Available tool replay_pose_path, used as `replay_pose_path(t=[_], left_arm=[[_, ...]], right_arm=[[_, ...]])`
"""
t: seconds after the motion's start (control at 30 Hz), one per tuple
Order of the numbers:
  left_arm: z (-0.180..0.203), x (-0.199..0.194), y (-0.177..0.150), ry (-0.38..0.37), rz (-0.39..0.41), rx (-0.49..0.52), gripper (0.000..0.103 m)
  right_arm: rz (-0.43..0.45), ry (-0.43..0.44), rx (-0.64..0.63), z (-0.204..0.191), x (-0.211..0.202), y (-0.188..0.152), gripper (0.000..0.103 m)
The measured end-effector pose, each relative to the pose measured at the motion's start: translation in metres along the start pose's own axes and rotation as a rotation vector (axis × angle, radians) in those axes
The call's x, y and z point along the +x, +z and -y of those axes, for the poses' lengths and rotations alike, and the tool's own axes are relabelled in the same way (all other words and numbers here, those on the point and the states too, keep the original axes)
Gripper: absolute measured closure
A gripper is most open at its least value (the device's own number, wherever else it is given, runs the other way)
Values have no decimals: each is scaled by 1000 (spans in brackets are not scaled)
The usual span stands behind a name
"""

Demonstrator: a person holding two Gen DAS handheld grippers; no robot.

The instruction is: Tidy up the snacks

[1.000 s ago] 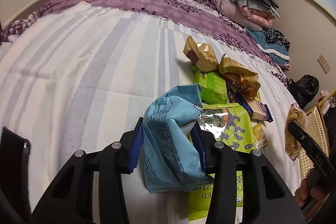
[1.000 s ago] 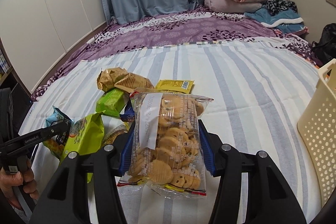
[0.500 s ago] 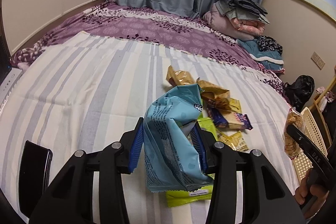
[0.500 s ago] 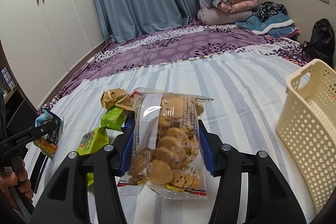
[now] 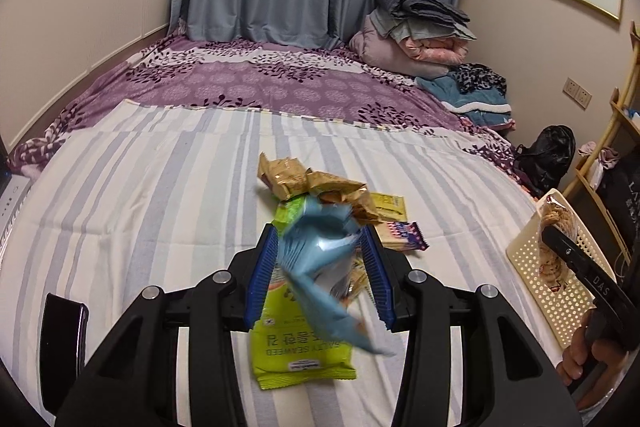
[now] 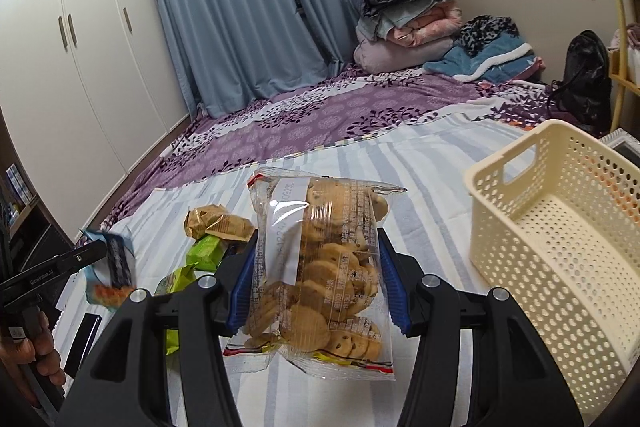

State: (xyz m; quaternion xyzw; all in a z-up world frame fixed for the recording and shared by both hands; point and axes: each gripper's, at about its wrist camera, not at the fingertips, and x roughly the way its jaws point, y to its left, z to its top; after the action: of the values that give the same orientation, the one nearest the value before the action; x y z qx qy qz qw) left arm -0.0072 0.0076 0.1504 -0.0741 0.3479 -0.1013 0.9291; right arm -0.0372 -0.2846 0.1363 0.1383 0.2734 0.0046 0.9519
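My left gripper (image 5: 320, 283) is shut on a light blue snack bag (image 5: 320, 267), blurred by motion, held above the striped bed (image 5: 140, 207). Below it lies a lime-green seaweed pack (image 5: 300, 351) and a pile of gold-wrapped snacks (image 5: 304, 181), a yellow packet (image 5: 390, 205) and a purple bar (image 5: 404, 233). My right gripper (image 6: 316, 283) is shut on a clear bag of smiley cookies (image 6: 320, 267), held left of the cream perforated basket (image 6: 560, 227). The blue bag also shows in the right wrist view (image 6: 112, 267).
A dark phone (image 5: 62, 343) lies at the bed's left front edge. Folded blankets (image 5: 416, 27) and clothes are stacked at the far right corner. A black bag (image 5: 548, 159) sits on the floor. A white wardrobe (image 6: 80, 67) stands to the left.
Both grippers have lifted and pulled back with their bags. The right gripper swung right, bringing the basket fully into view. The blue bag now swings in the left gripper.
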Motion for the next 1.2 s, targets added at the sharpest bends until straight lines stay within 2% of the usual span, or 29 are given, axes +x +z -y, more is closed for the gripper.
replay_pose_path(t=[0.2, 0.27, 0.3, 0.33, 0.4, 0.63, 0.93, 1.2], left_arm=[[25, -3, 6, -13, 18, 55, 58], [26, 3, 5, -9, 2, 48, 55], [25, 6, 4, -5, -5, 41, 43], [23, 8, 2, 5, -8, 33, 27], [18, 16, -4, 36, -16, 22, 17], [-25, 34, -22, 110, -78, -35, 17], [-97, 45, -56, 220, -156, -151, 17], [-102, 73, -75, 212, -210, -138, 17]], right_arm=[[32, -30, 40, 23, -13, 4, 49], [38, -40, 49, 29, -17, 3, 49], [39, -43, 52, 32, -19, 2, 49], [39, -48, 57, 35, -20, 2, 49], [36, -54, 63, 39, -20, 2, 49], [28, -59, 59, 37, -16, 1, 49], [-3, -44, 20, 15, -4, -2, 49], [-18, -43, -11, 1, 0, -3, 49]])
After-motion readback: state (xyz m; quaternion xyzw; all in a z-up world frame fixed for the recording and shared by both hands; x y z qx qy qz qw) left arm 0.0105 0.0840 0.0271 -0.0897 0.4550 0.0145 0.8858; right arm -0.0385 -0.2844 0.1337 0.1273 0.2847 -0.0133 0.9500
